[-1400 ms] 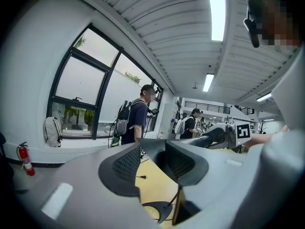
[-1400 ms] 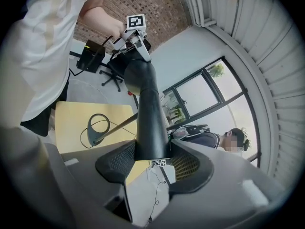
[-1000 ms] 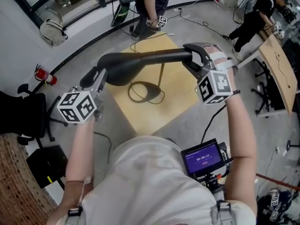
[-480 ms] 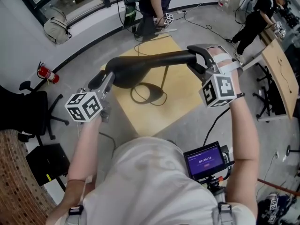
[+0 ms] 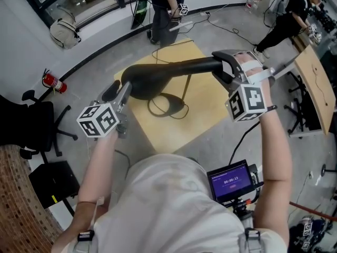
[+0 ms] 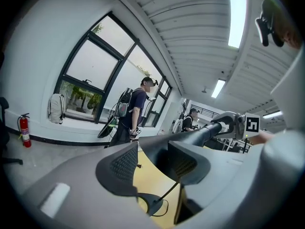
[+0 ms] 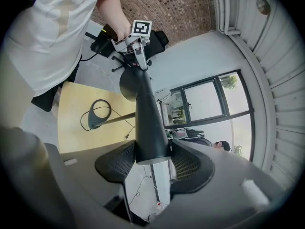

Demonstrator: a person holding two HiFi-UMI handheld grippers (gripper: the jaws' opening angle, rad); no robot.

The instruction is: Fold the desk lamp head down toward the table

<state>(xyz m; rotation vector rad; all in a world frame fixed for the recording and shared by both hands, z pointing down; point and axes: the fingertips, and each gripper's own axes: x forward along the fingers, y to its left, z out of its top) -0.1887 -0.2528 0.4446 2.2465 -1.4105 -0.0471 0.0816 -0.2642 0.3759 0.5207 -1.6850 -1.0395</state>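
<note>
A black desk lamp stands on a small wooden table (image 5: 205, 112), with its ring base (image 5: 167, 103) and thin pole (image 5: 182, 88) under it. Its long head (image 5: 152, 74) lies nearly level above the table. My right gripper (image 5: 222, 67) is shut on the head's right end, and its pads press both sides of the black shell (image 7: 145, 113). My left gripper (image 5: 121, 90) is at the rounded left end; its jaws have just been opening. In the left gripper view the head (image 6: 190, 136) runs off from between the left gripper's (image 6: 151, 163) spread pads.
People stand at the back (image 5: 168, 4) and at the far right (image 5: 287, 15) beside a second wooden table (image 5: 316, 73). A fire extinguisher (image 5: 51, 81), a black office chair (image 5: 26, 125) and a backpack (image 5: 64, 33) are on the left. A screen unit (image 5: 231, 178) hangs at my waist.
My left gripper has sunk a little at the head's rounded end and its jaws have spread. The right gripper and the lamp head have hardly moved.
</note>
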